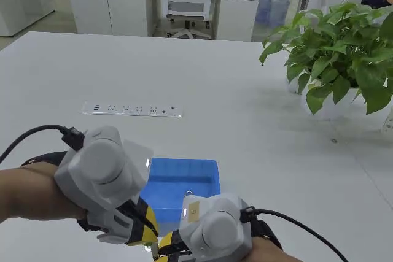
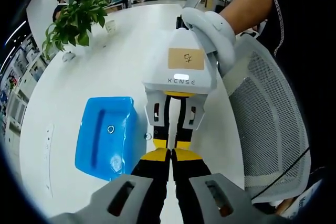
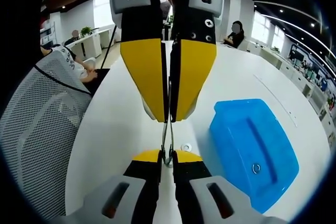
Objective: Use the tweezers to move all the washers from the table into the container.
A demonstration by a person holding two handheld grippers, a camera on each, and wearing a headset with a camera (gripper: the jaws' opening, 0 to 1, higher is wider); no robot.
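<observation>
Step, likely: settling the tweezers [image 3: 168,137], washer pickup pending. Your left fingers [image 2: 156,156] and right fingers [image 3: 148,156] both pinch them. One washer [image 3: 186,147] lies on the tabletop [image 3: 121,129] just beside your right fingers, on the container [image 3: 236,129] side. Next: the tips must straddle it.

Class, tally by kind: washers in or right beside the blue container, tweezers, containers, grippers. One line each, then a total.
washers: 2 (washer in container, washer on table)
tweezers: 1
container: 1
grippers: 2 (left gripper, right gripper)
total: 6

Bright, even overhead light — soft shadows; gripper views fisheye-bent at edges, head view slightly soft.
</observation>
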